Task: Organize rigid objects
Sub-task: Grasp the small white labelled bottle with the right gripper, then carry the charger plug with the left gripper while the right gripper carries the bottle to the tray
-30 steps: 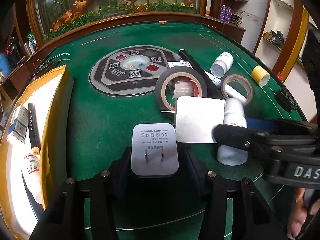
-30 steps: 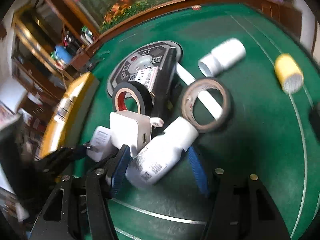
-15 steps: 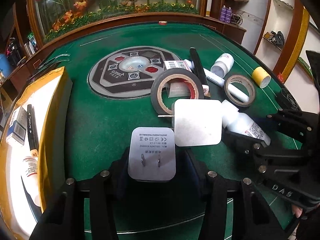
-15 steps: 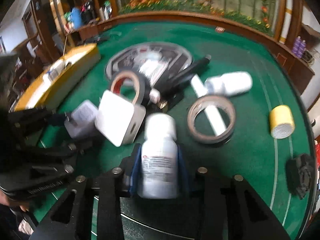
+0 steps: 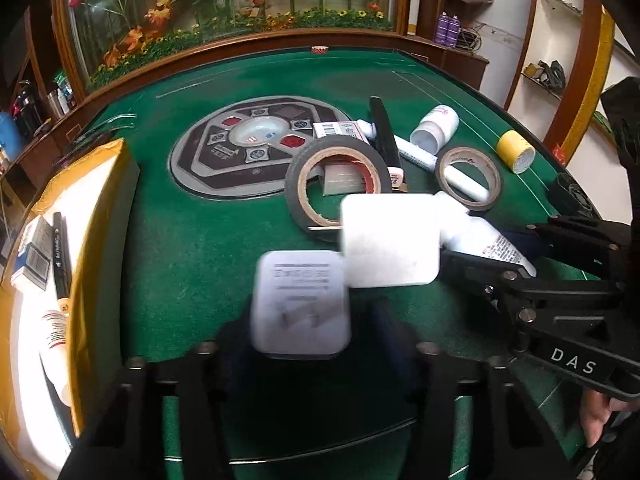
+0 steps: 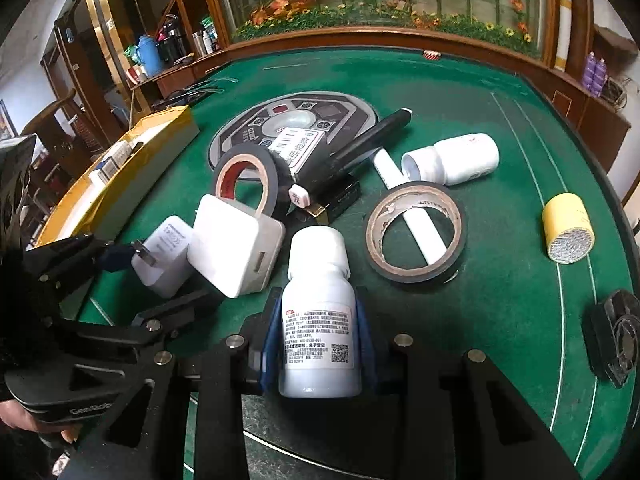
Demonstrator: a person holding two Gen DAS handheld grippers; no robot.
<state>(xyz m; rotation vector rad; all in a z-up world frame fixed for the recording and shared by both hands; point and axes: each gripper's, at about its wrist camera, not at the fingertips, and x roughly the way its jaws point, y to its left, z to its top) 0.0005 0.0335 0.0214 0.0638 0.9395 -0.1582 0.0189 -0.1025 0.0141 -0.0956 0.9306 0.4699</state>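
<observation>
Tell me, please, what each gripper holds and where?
Right gripper: bottle, clamped at its sides. Left gripper, closing: small charger between the fingers, by its sides.

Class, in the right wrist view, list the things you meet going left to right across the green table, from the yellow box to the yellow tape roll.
Yellow box → small charger → white bottle in the tool → brown tape ring → yellow tape roll.
</observation>
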